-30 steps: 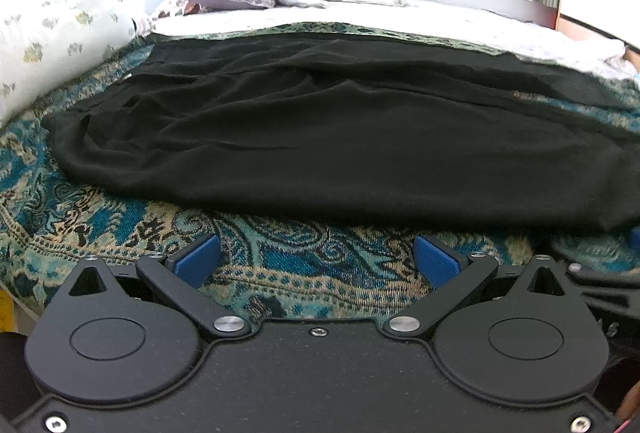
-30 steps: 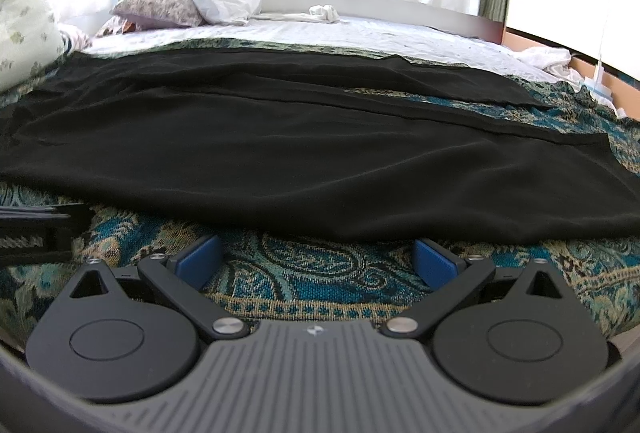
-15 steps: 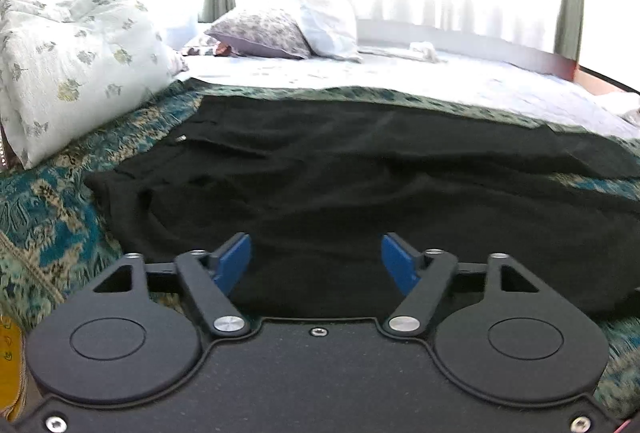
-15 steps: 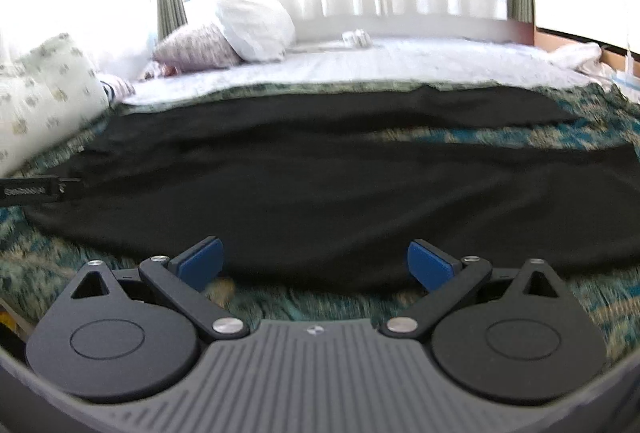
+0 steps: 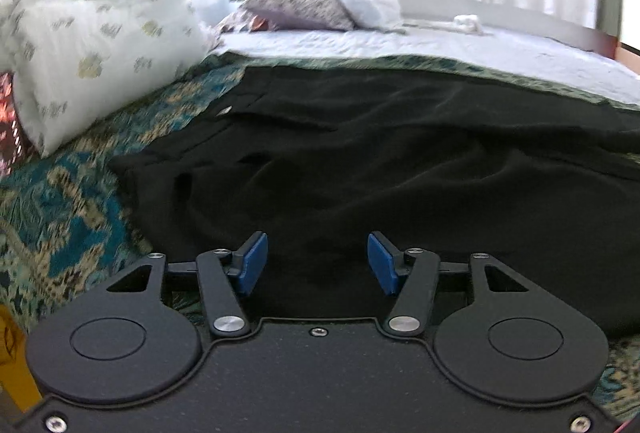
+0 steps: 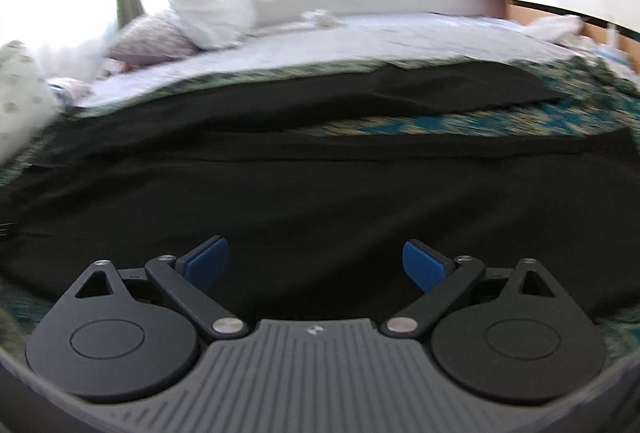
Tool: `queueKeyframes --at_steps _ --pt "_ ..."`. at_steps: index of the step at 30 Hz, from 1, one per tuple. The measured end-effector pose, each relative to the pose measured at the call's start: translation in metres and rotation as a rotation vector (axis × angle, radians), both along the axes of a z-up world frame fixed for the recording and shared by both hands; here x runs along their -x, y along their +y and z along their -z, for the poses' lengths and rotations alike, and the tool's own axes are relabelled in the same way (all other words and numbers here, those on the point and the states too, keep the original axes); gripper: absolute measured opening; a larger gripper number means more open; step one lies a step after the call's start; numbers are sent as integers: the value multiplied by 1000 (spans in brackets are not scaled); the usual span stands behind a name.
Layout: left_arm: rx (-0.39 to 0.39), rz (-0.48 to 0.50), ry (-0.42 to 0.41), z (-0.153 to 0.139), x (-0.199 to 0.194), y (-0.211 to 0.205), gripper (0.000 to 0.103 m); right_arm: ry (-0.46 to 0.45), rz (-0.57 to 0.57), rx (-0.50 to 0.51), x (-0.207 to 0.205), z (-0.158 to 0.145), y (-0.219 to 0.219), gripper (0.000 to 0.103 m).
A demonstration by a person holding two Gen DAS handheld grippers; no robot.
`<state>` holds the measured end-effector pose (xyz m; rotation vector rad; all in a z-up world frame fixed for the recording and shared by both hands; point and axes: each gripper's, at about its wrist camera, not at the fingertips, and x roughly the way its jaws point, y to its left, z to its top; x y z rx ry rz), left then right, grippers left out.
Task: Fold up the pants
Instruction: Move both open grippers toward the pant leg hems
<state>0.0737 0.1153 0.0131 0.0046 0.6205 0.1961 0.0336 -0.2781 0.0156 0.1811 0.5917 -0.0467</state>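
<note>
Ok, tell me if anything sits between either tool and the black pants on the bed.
Nothing visible does. The left tool and the right tool both sit over the near edge of the black pants, jaws apart, the left's having just been closing, with only pants fabric ahead of the blue pads.

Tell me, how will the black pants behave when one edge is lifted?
The black pants look thin and wrinkled, so they will probably hang limp. They seem light. On the patterned bedspread the rest may drag along.

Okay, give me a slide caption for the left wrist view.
Left claw, half open and closing with nothing pinched, hovers over the near edge of black pants on a patterned bedspread.
</note>
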Motion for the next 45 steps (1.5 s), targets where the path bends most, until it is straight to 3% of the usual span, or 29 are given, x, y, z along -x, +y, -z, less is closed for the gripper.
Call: queueKeyframes --at_steps 8,12,17,19,24,27,30,34,38,42,45 --pt "21 -47 5 4 -5 22 67 88 197 62 3 16 -66 103" --pt "57 -36 30 -8 -15 30 74 124 269 89 -2 10 -92 103" --pt "130 14 -9 -47 -42 41 95 68 278 -16 -19 -23 -123 103" --pt "162 14 -10 -62 -63 45 97 49 295 -71 -31 -38 -133 103" --pt "227 -15 18 -88 -135 46 100 44 366 -102 -84 -65 -155 103" --pt "235 -81 47 -94 -184 47 100 71 403 -85 -122 -73 -163 103" --pt "246 -168 89 -92 -232 48 101 99 422 -156 -164 -76 -178 103" --pt "276 -254 126 -80 -288 52 101 139 483 -267 -220 -67 -197 103" --pt "281 -329 157 -59 -332 56 101 190 547 -248 -282 -49 -200 103" --pt "219 -426 194 -37 -372 52 101 215 590 -267 -337 -28 -195 103" --pt "204 -447 210 -23 -392 51 101 218 598 -271 -369 -17 -189 103"
